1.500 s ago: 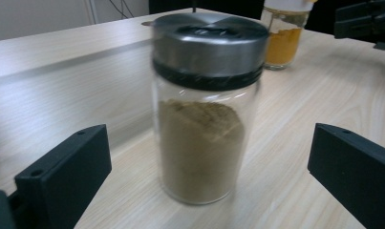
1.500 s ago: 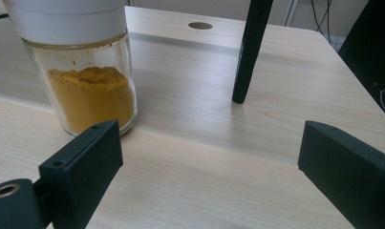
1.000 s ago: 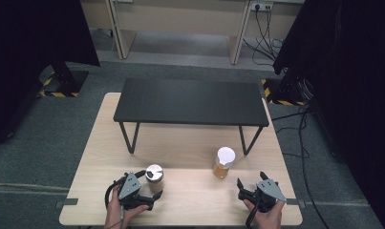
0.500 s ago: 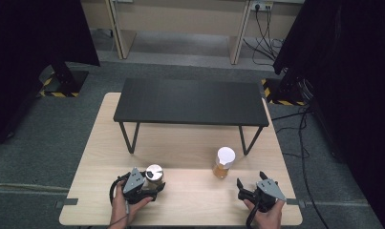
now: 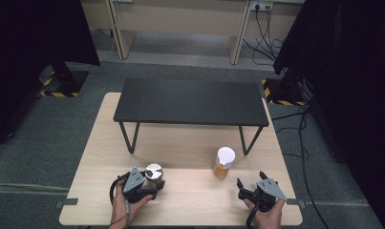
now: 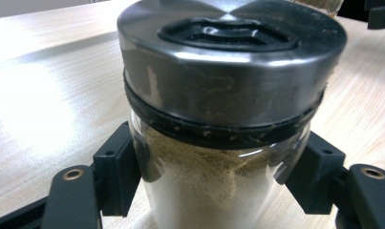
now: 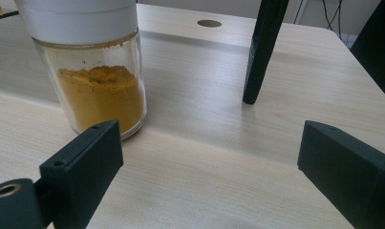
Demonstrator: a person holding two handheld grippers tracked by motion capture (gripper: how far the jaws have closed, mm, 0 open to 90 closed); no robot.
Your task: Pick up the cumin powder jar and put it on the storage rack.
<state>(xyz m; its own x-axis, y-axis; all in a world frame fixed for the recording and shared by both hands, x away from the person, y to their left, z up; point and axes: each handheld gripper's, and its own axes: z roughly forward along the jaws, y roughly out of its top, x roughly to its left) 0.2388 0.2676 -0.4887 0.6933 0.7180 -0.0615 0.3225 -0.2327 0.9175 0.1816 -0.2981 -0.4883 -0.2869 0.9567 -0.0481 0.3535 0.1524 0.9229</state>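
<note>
Left gripper (image 5: 149, 183) clamps the slick glass jar (image 6: 228, 143) below its lid; right gripper (image 7: 219, 176) gapes empty.

Wooden table (image 5: 190, 143): black shelf (image 5: 191, 102), steel-lidded jar (image 5: 154, 174), white-lidded jar (image 5: 223, 162).

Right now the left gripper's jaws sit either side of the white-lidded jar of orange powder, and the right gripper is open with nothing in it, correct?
Not quite. The left gripper has its jaws around the metal-lidded jar of pale powder, as the left gripper view shows. The white-lidded jar stands free ahead of the right gripper, which is open with nothing in it.
</note>
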